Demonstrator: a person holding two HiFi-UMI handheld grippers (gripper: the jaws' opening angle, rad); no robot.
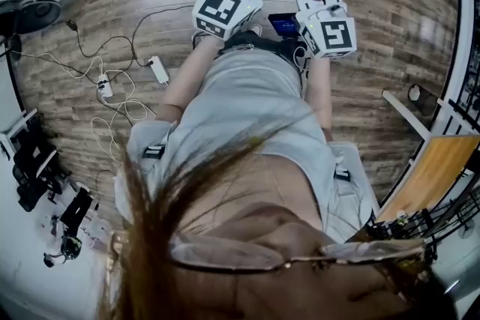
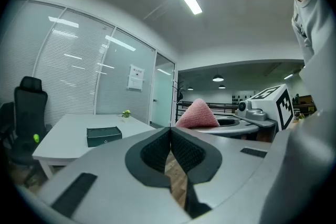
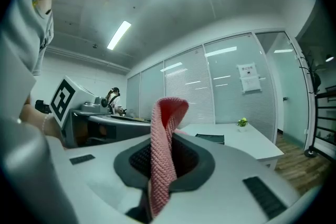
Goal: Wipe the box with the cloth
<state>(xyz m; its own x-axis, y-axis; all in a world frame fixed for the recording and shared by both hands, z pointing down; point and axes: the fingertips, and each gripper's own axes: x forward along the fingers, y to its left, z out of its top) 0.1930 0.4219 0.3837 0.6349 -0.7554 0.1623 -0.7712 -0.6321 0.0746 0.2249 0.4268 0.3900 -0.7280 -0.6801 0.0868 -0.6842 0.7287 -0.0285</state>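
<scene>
the right gripper (image 3: 174, 132) pinches the pink cloth (image 3: 160, 162) in its fingers (image 3: 139, 157). the left gripper (image 2: 169, 129) has its fingers closed on nothing. the dark box (image 2: 104, 135) sits far off, near the white surface's (image 2: 63, 136) edge, and i think the cloth could slip out if rubbed hard.

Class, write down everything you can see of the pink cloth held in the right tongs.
The pink cloth looks like a coarse-knit fabric, folded into a narrow band. The right tongs are shut on it, gripping its middle. The folded top loops upright past the tips, and the lower end hangs below them. It is held in the air, touching nothing but the tongs.
</scene>
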